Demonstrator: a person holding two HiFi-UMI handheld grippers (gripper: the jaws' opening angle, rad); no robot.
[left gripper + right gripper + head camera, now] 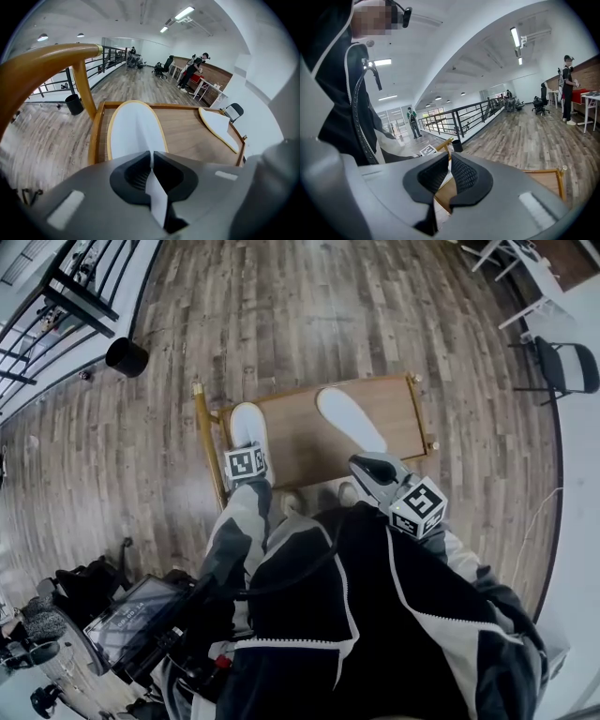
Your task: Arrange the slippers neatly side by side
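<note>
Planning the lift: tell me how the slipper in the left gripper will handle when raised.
The slipper looks thin and flat, a mere sliver in the left gripper, so probably light. Held by one end only, its long sole will likely droop. Flat on the wooden tray, it should slide, not roll.

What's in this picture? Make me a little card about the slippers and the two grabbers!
place: wooden tray on a wood floor
left slipper: white, flat along the tray's left edge
right slipper: white, slanted, apart from the other one
left gripper: shut on the left slipper's near end
right gripper: by the right slipper's heel; jaws almost together, a white sliver in the gap, grip unclear
neatly side by side: not yet
</note>
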